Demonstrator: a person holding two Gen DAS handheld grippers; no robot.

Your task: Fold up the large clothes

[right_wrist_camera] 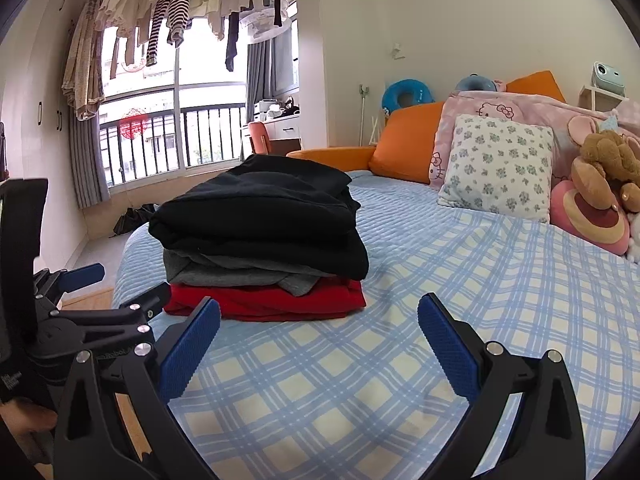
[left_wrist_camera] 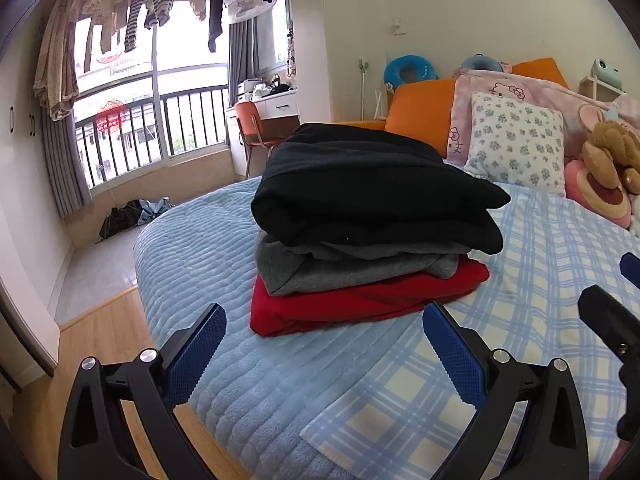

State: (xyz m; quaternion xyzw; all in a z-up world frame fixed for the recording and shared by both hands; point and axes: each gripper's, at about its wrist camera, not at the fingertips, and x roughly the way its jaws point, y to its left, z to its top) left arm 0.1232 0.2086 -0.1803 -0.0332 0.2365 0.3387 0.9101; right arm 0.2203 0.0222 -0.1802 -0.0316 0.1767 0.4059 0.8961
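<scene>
A stack of three folded garments lies on the bed: a black one [left_wrist_camera: 372,184] on top, a grey one [left_wrist_camera: 340,268] in the middle, a red one [left_wrist_camera: 360,304] at the bottom. The stack also shows in the right wrist view [right_wrist_camera: 260,216]. My left gripper [left_wrist_camera: 324,344] is open and empty, just in front of the stack above the bed. My right gripper [right_wrist_camera: 320,340] is open and empty, to the right of and in front of the stack. The left gripper's fingers [right_wrist_camera: 86,274] show at the left of the right wrist view.
The bed has a light blue quilt [left_wrist_camera: 192,248] and a blue plaid sheet [right_wrist_camera: 400,360]. A floral pillow [right_wrist_camera: 496,168], orange cushions [right_wrist_camera: 408,140] and plush toys [right_wrist_camera: 604,184] lie at the headboard. Wood floor [left_wrist_camera: 92,344], a desk and chair [left_wrist_camera: 264,120] and a balcony window stand to the left.
</scene>
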